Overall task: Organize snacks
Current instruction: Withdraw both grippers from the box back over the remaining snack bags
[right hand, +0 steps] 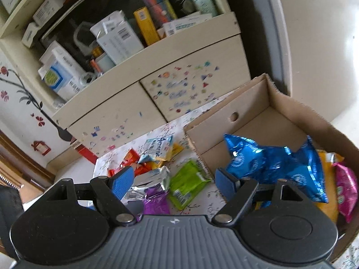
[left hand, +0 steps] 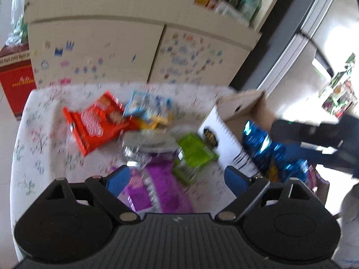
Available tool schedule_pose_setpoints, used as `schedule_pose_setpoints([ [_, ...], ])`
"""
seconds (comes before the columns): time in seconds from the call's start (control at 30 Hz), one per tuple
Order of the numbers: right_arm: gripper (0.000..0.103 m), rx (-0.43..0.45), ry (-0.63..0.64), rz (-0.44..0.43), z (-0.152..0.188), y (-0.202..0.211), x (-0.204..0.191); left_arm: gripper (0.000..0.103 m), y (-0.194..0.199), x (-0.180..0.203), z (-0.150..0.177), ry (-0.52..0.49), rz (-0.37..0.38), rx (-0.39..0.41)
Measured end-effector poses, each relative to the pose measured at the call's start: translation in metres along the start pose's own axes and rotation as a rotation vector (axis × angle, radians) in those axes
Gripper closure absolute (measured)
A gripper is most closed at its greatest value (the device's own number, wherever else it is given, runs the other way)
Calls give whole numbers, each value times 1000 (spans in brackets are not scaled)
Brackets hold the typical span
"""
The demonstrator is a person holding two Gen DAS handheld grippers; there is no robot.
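Observation:
Snack packets lie on a floral tablecloth (left hand: 44, 139): an orange-red pack (left hand: 94, 123), a light blue pack (left hand: 148, 105), a silver pack (left hand: 145, 143), a green pack (left hand: 195, 154) and a purple pack (left hand: 157, 186). My left gripper (left hand: 177, 179) hangs open above the purple pack, nothing between its fingers. A cardboard box (right hand: 289, 103) at the right holds a shiny blue bag (right hand: 276, 163), a yellow pack (right hand: 327, 179) and a pink pack (right hand: 345, 190). My right gripper (right hand: 172, 183) is open too, over the green pack (right hand: 186, 183) by the box's near-left wall. It also shows in the left wrist view (left hand: 314, 139), above the box.
A cream cabinet (right hand: 157, 94) with sticker-covered doors stands behind the table, its shelf crowded with boxes and bottles. A red carton (left hand: 18, 85) sits on the floor at left. A steel fridge (left hand: 314, 33) rises at right.

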State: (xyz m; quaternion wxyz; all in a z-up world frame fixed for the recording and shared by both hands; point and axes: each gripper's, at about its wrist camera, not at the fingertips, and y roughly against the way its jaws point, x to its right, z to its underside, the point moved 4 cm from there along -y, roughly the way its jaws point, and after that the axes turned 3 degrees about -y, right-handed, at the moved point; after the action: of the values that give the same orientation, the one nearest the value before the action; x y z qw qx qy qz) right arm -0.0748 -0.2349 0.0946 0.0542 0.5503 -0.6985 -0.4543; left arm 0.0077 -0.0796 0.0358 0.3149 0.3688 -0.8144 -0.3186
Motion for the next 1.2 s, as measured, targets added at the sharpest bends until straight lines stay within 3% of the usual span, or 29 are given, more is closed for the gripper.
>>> schedule_pose_setpoints([
  [0.23,19,-32,6,-6,5,-14,-9,12,-27,7,22,-51,-36,-76],
  [0.53,19,-87,-3,-26,11,-31,-16,14,-41,10,27,-120,-85,-51],
  [0.63,19,-99,4,-31,12,-35,-18,16,-36,3,27,-99,-109,-46],
  [0.8,19,-121,-6,-33,13,-43,-18,15,-31,-10,29,-45,-91,-49],
  [0.93,19,-130,-10,-22,15,-49,-19,15,-43,-5,39,-48,-72,-91],
  [1.1,19,-141,5,-24,16,-53,-21,16,-47,1,41,-93,-95,-78],
  [1.2,19,-150,17,-22,16,-57,-23,31,-44,-11,40,-40,-109,-77],
])
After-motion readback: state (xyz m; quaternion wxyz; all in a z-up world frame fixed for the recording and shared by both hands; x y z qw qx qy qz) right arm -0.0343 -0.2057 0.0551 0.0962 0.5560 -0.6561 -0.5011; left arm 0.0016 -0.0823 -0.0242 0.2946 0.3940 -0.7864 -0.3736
